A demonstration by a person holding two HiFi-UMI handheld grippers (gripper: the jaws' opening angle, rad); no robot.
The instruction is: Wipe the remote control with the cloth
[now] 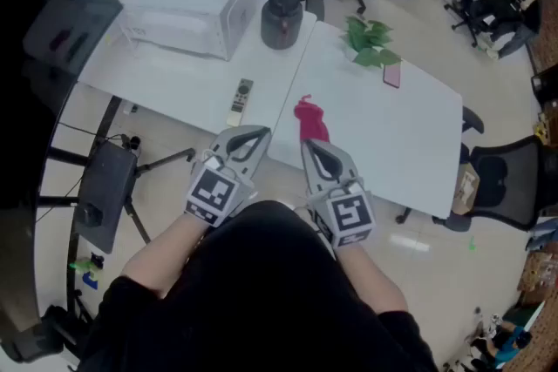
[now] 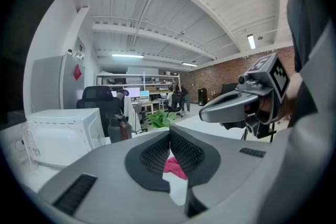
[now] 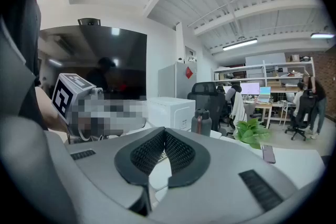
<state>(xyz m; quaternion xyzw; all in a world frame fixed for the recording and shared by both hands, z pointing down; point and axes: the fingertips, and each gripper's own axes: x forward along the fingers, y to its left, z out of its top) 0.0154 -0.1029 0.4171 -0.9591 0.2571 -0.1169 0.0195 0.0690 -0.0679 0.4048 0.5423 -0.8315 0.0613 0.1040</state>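
Holds the left tongs [image 1: 259, 133] shut, pads together, nothing gripped. Same with the right tongs [image 1: 308, 144]: shut and empty. Carries both side by side above the near edge of the desk [image 1: 410, 152], tips pointing away from the body, touching nothing on it.

Finds the remote [image 1: 241, 100] flat on the desk just ahead of the left tongs' tips and slightly to their left, its long side running away from them, apart from the tongs. Finds the cloth [image 1: 310, 120], pink and bunched, on the desk just ahead of the right tongs' tips, to the right of the remote and not touching it. Shows that cloth also in the left gripper view, through the notch below the shut pads.

Farther ahead of the left tongs, at the far side of the desk: a white microwave [image 1: 187, 3], door shut, inside not visible. Just to its right, a dark jug [image 1: 282, 17] with its lid on; contents impossible to tell. Ahead and to the right of the right tongs: a green plant [image 1: 370, 43] on the desk, and just beside it, on the nearer side, a phone [image 1: 391, 75] lying flat.

Counts: two tongs, one remote, one cloth, one microwave, one jug, one plant, one phone.
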